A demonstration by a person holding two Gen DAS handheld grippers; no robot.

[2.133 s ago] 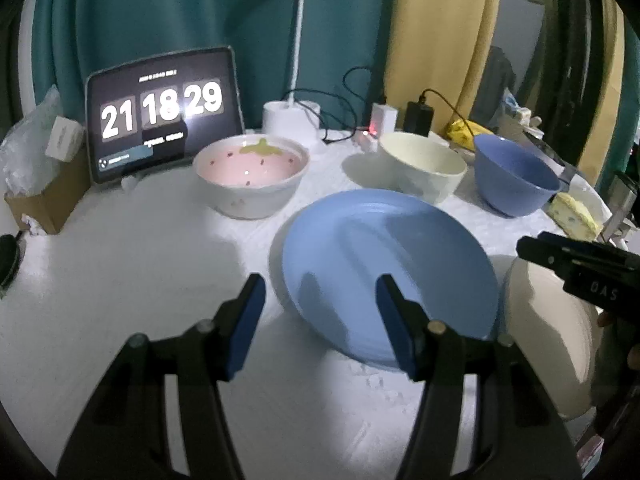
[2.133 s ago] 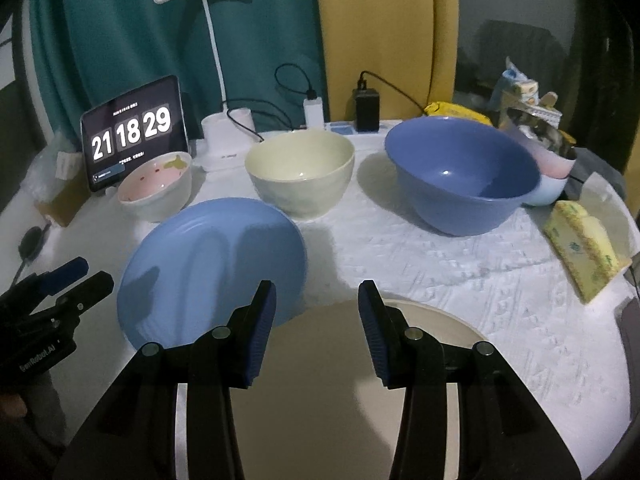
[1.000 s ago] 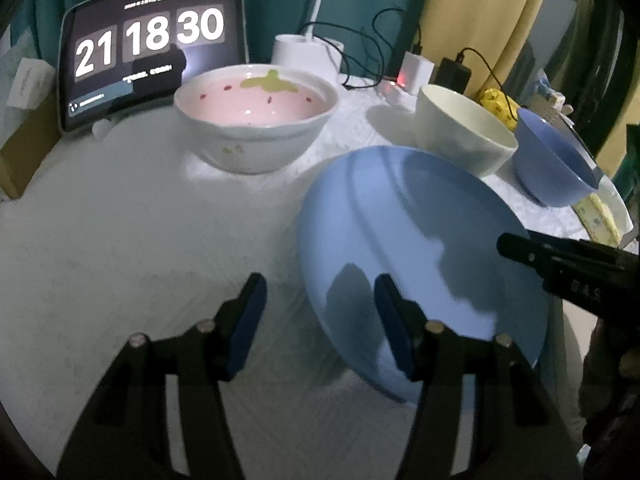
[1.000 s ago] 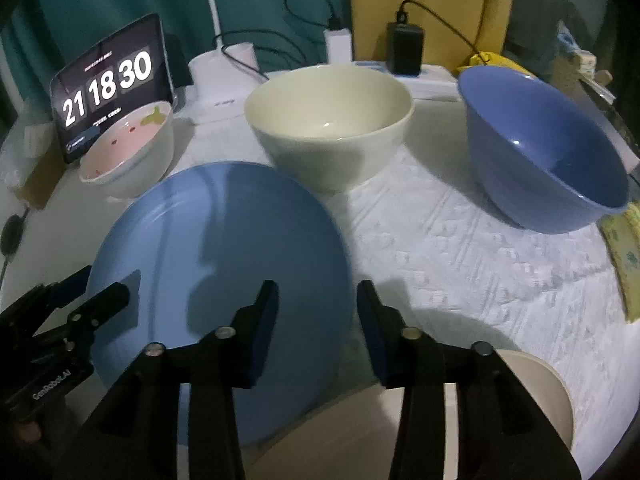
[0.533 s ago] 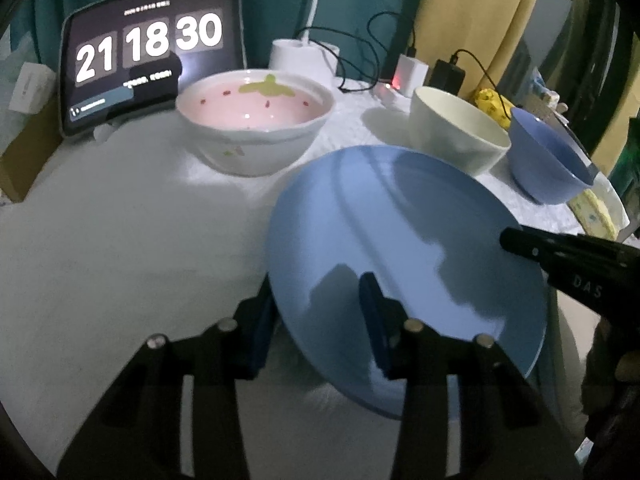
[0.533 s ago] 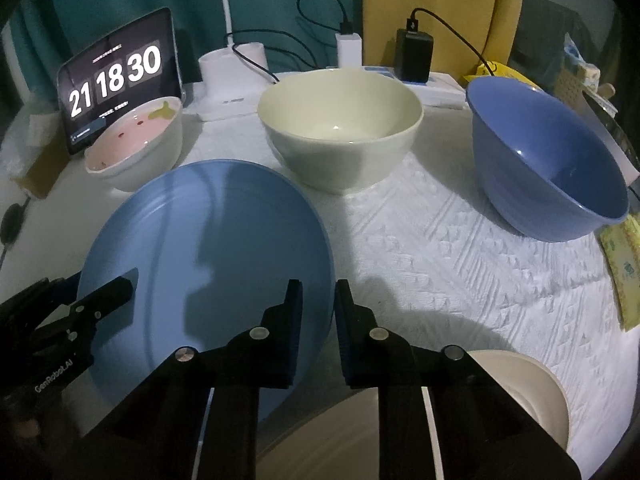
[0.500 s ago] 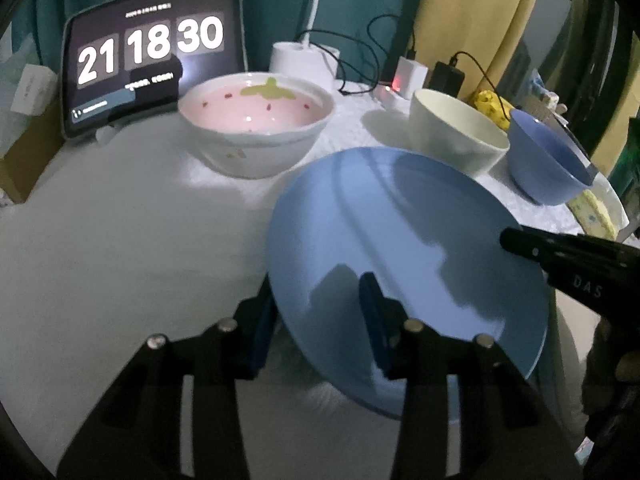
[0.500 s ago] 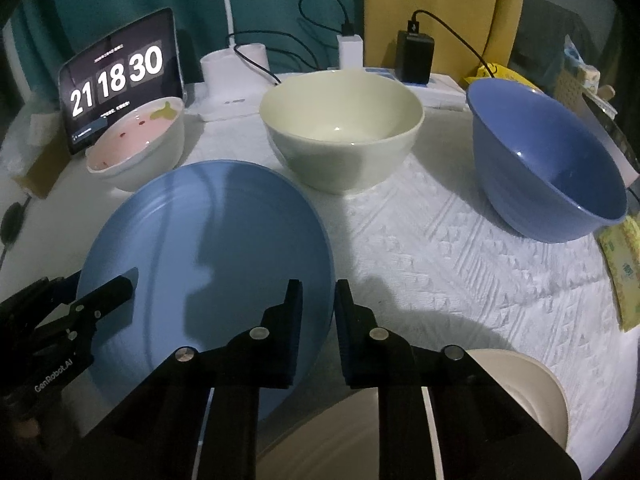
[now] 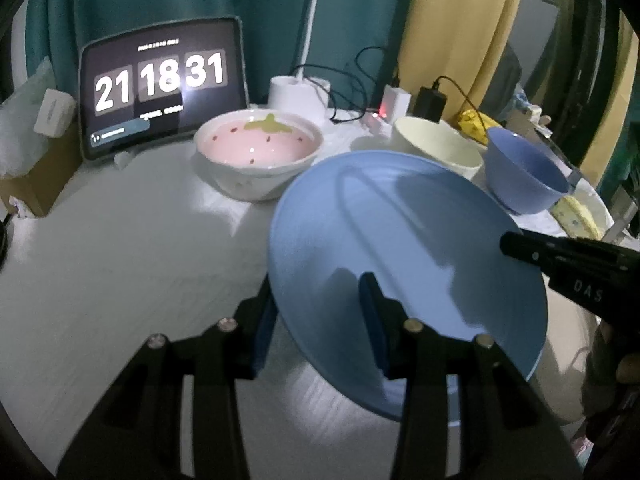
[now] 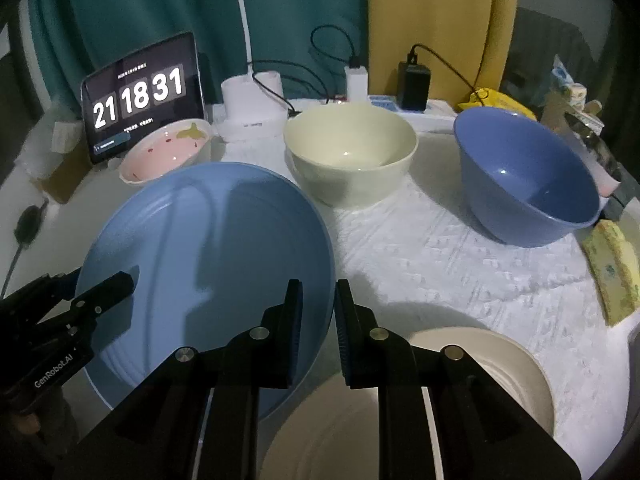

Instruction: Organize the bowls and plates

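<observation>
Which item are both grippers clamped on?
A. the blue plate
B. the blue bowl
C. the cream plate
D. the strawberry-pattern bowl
A: the left gripper and right gripper each pinch opposite rims of the blue plate, tilted above the white tablecloth.

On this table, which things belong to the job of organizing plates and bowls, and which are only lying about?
Belong to the job:
blue plate
cream plate
pink strawberry bowl
cream bowl
blue bowl

Only lying about:
tablet clock
lamp base
white charger
black charger
yellow sponge
</observation>
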